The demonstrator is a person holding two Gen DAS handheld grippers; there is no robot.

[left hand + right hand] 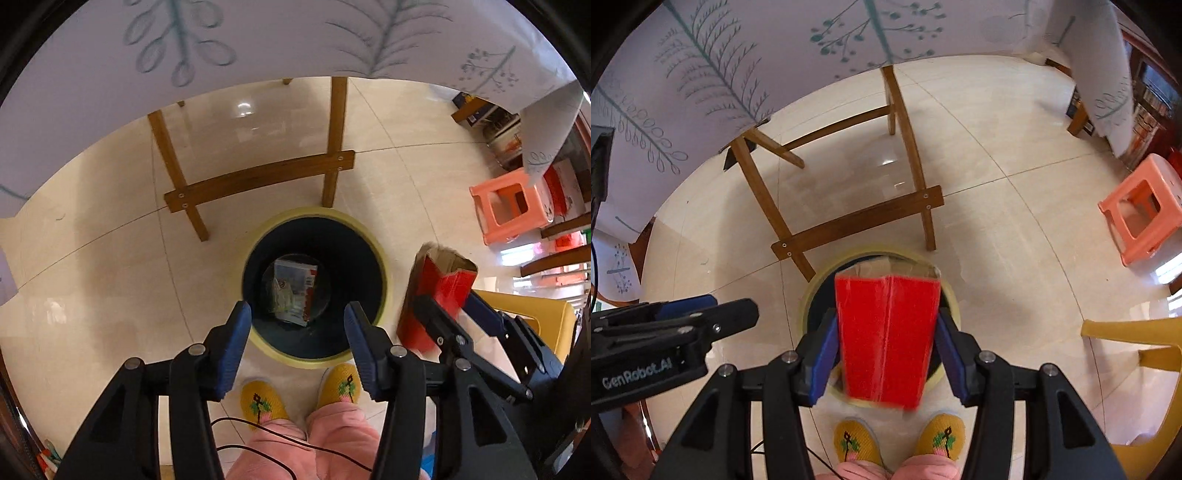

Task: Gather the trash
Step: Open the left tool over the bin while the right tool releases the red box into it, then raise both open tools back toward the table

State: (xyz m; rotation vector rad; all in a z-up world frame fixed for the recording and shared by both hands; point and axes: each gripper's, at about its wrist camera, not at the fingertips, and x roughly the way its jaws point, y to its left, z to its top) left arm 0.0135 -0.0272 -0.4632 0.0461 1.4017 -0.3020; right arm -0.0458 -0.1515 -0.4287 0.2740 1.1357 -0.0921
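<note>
A dark bin with a pale yellow rim (314,211) stands on the tiled floor, and a crumpled wrapper (295,291) lies at its bottom. My left gripper (297,308) hangs open straight above the bin mouth with nothing between its fingers. To its right, my right gripper (448,301) has a red carton (439,280) with a torn brown top between its fingers. In the right wrist view the red carton (886,332) stands upright over the bin rim (812,291), its lower edge blurred. The right gripper (886,317) stands open around it, its pads beside the carton without pressing. The left gripper (727,306) shows at the left.
Wooden table legs with a crossbar (258,177) stand just behind the bin, under a leaf-printed tablecloth (258,40). A pink plastic stool (513,206) and a yellow chair (1137,343) are on the right. A person's yellow slippers (262,404) sit in front of the bin.
</note>
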